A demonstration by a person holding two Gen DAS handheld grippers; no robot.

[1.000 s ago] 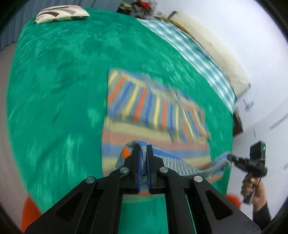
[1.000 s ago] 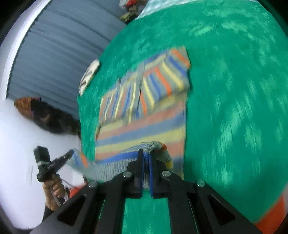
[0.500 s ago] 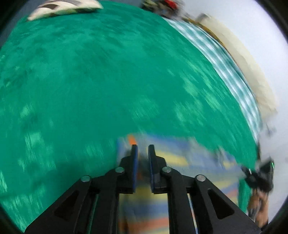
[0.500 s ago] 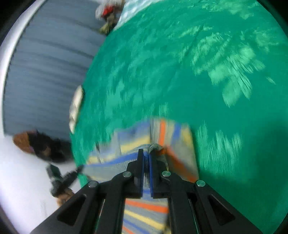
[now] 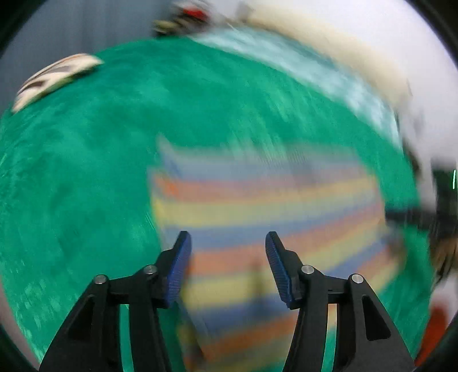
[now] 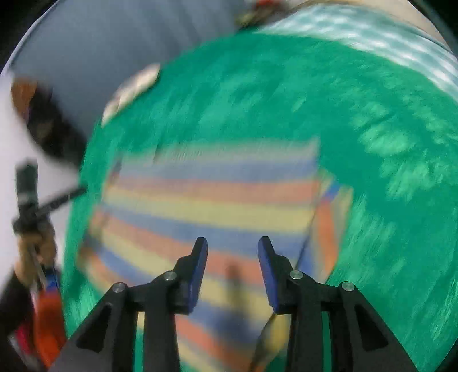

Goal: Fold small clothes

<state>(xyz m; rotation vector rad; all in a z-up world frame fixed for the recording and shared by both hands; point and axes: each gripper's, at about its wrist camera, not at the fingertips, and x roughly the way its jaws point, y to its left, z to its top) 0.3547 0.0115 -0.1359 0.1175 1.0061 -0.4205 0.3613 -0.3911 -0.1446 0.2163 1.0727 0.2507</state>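
A small knit garment with orange, yellow and blue stripes point(image 5: 263, 209) lies folded flat on the green blanket point(image 5: 86, 171). My left gripper point(image 5: 227, 243) is open and empty just above its near left part. In the right wrist view the same garment point(image 6: 211, 200) lies under my right gripper point(image 6: 232, 246), which is open and empty over its near right part. A striped flap sticks out at the garment's right edge point(image 6: 329, 211). Both views are blurred by motion.
A patterned pillow point(image 5: 54, 77) lies at the blanket's far left corner. A checked sheet point(image 5: 300, 65) and a cream bolster run along the far right edge by the wall. A pile of clothes point(image 5: 183, 20) sits at the far end.
Both grippers carried the garment's near hem forward over the rest, then opened and let it go. They have pulled back, and the garment now lies folded.
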